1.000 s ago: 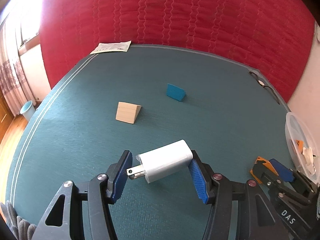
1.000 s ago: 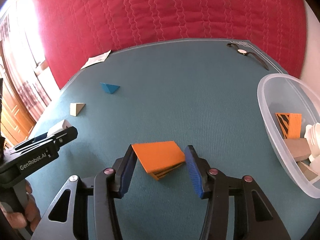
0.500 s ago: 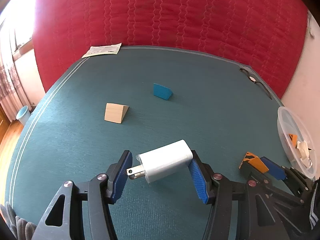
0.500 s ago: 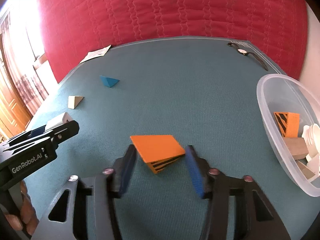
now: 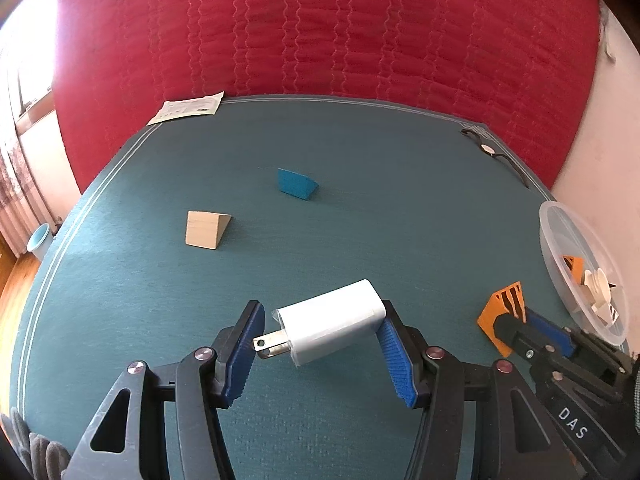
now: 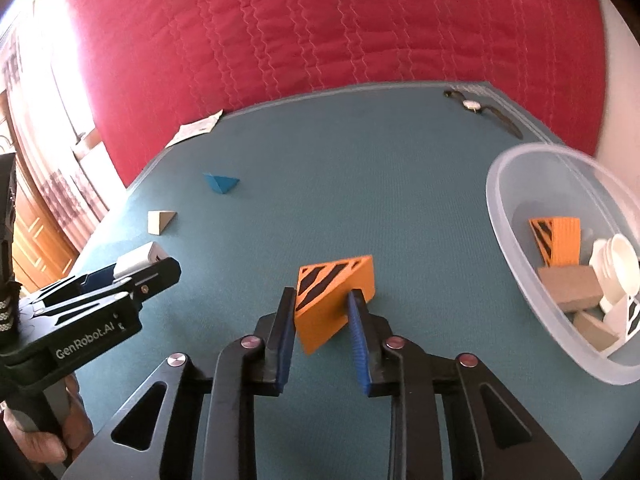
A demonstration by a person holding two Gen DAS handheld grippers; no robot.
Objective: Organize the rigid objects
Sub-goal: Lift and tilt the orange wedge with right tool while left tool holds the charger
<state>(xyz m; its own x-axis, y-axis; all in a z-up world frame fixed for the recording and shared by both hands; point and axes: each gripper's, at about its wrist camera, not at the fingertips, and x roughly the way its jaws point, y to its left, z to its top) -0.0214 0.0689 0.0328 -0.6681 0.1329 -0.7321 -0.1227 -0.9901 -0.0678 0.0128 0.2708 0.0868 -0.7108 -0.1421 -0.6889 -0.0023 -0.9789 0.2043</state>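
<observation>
Teal carpet spreads before a quilted red backdrop, with loose pieces scattered across it. Nearest the clear plastic bowl, the right gripper has just been closing and now clamps an orange wedge with black stripes, tipped up on edge between its blue pads, just left of the bowl's rim. Farther left of the bowl, the left gripper grips a white charger plug end to end, its metal prongs against the left pad and its body against the right pad; a person's hand holds that tool's handle.

Inside the bowl lie another striped orange wedge, tan blocks and white round pieces.

Well to the left of the bowl, on open carpet, sit a blue wedge and, nearer the camera, a plain wooden wedge, apart from each other. Beyond the bowl, by the carpet's far corner, a wristwatch lies flat. A printed paper sheet rests at the far left edge against the backdrop. Open carpet separates the clamped wedge from the bowl.
</observation>
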